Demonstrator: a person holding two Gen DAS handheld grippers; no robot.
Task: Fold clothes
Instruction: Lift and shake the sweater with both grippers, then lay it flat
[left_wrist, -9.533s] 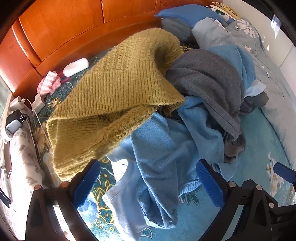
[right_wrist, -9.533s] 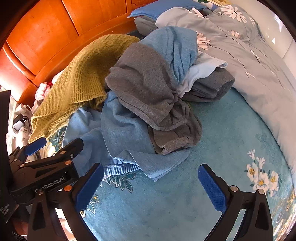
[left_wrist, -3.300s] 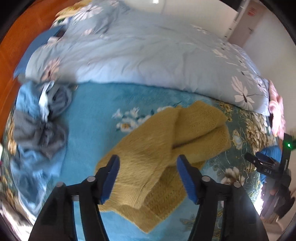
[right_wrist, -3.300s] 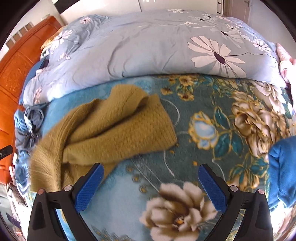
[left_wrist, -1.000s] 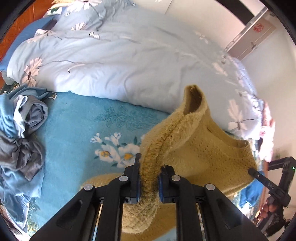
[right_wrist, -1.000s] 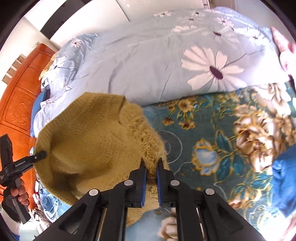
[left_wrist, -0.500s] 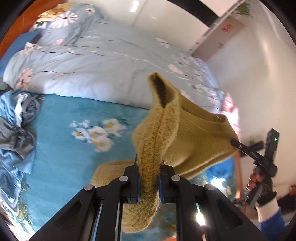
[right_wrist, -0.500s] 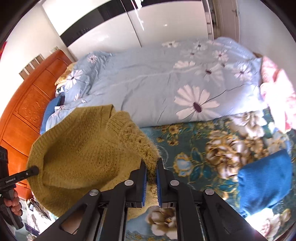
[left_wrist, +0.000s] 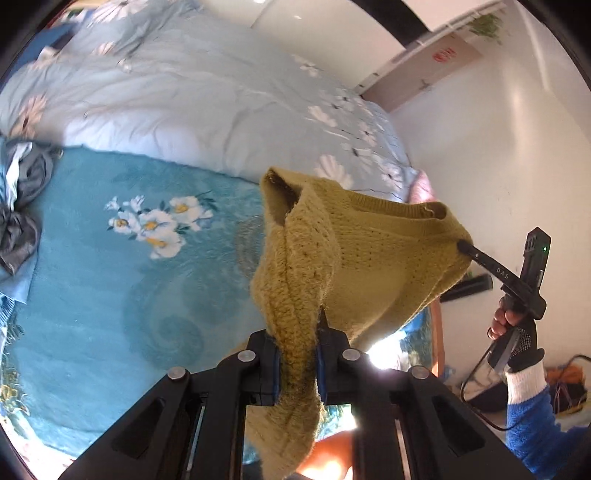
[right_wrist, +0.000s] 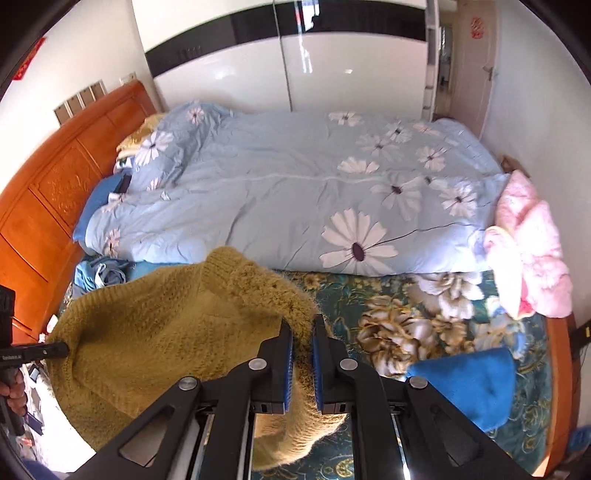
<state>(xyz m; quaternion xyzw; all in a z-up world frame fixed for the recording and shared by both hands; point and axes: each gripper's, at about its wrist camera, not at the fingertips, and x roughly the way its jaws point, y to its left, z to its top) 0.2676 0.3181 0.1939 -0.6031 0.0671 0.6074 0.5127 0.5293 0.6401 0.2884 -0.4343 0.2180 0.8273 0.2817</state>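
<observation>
I'm now holding the mustard sweater (left_wrist: 369, 251) up in the air, where a few seconds back it was lying bunched on the teal floral blanket (left_wrist: 110, 295) with both claws spread above it. My left gripper (left_wrist: 297, 363) is clenched on one thick ribbed edge, and my right gripper (right_wrist: 303, 354) is clamped tight on another edge of the same knit. Over the last second the garment is coming clear of the bed and the room is opening up behind it, so I'm judging this as the lift-and-spread step: sweater picked, not yet laid flat, no fold made.

The knit is chunky and fuzzy, with loose fibres catching the light and a tighter ribbed band along the neckline. It's hanging as a slack hammock between the claws, a tail drooping below the left jaws. It will probably sag and stretch, so I'm expecting to need a shake-out.

Behind it the pale blue daisy duvet (right_wrist: 314, 184) is smooth and puffy. A folded blue garment (right_wrist: 469, 380) is sitting on the blanket, and a tangled pile of grey and blue clothes (left_wrist: 18, 206) is waiting at the far left.
</observation>
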